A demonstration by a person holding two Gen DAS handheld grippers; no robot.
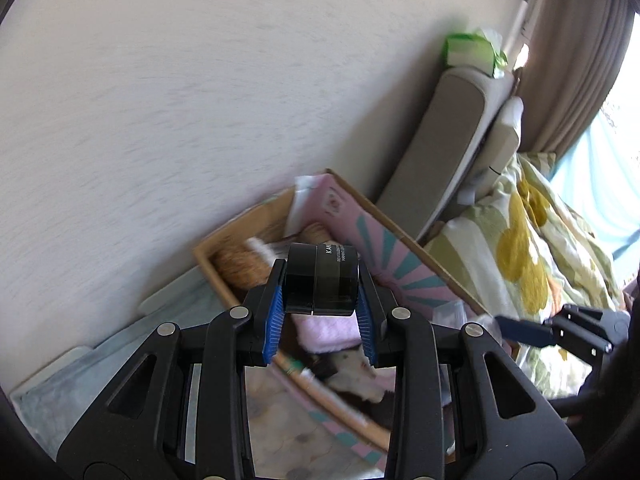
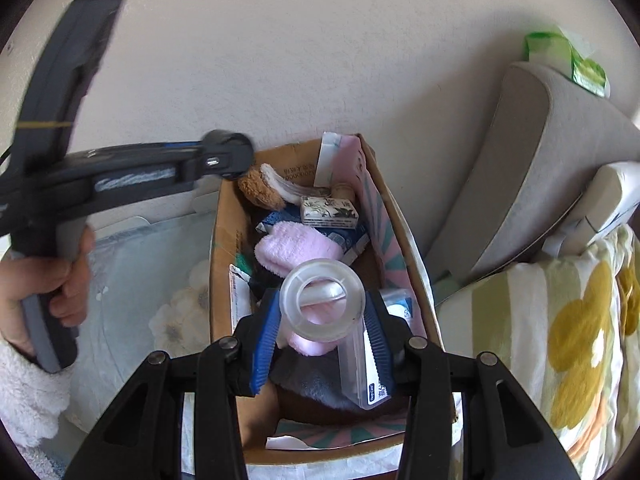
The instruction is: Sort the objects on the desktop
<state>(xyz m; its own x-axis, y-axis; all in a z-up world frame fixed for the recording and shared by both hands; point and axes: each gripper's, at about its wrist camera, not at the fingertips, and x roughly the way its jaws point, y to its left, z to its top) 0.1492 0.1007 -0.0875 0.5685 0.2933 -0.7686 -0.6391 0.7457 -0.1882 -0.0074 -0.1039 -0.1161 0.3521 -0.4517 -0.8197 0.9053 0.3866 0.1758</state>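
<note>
My left gripper is shut on a black cosmetic jar and holds it above the near end of the cardboard box. My right gripper is shut on a clear tape roll and holds it over the box. The box holds a pink fluffy cloth, a brown plush piece, a floral patterned small box, a blue packet and a clear plastic pack. The left gripper's body shows at the left of the right wrist view, held in a hand.
The box stands against a white wall. A pale blue floral cloth lies left of it. A grey headboard cushion with a green tissue pack on top stands to the right, beside a yellow-flowered quilt.
</note>
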